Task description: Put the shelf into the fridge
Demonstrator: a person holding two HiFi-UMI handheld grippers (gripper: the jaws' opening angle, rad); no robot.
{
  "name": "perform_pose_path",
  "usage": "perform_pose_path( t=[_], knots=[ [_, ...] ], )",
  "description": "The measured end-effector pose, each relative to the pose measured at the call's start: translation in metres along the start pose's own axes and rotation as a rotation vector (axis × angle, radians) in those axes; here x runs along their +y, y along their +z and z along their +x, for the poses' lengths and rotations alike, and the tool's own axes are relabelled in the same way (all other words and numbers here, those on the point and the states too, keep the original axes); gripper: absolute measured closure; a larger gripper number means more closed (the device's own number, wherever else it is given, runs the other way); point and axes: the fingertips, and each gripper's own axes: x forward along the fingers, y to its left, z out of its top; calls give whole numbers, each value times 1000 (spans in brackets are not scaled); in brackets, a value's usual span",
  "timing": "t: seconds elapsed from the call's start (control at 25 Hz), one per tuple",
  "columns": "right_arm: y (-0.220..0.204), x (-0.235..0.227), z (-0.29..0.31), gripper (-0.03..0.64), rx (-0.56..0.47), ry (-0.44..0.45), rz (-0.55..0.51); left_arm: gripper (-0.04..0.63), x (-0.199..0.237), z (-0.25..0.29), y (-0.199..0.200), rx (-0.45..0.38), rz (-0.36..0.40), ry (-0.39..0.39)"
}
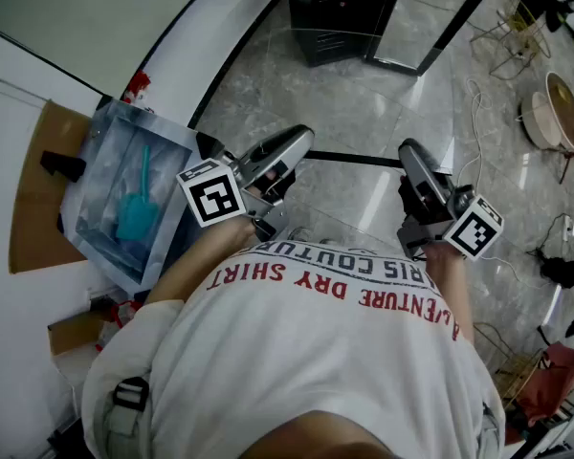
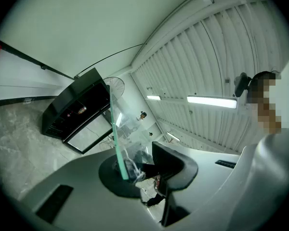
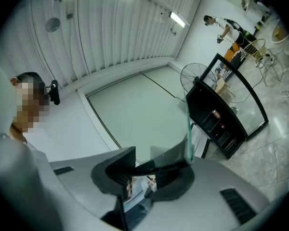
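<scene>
Clamping opposite edges of the glass shelf, the left tool and right tool likely steady it for sliding into the open-doored fridge ahead

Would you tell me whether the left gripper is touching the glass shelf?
Touching: in the left gripper view, the left gripper pinches the glass shelf by its green edge.

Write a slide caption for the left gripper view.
Left claw clamped on the glass shelf edge, black fridge beyond.
</scene>
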Motion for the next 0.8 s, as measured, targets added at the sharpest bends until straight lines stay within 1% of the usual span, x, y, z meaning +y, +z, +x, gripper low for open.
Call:
perform_pose_path(
  t=[0.32,0.64,0.8],
  knots=[
    [3,8,6,514,-9,-1,-18,502,-4,-2,9,5,15,-17],
    [-2,11,30,508,-10,-23,-62,500,14,-11,25,12,2,-39],
    [-8,8,40,508,-12,-36,-78,500,23,-14,32,17,18,-53]
  ],
)
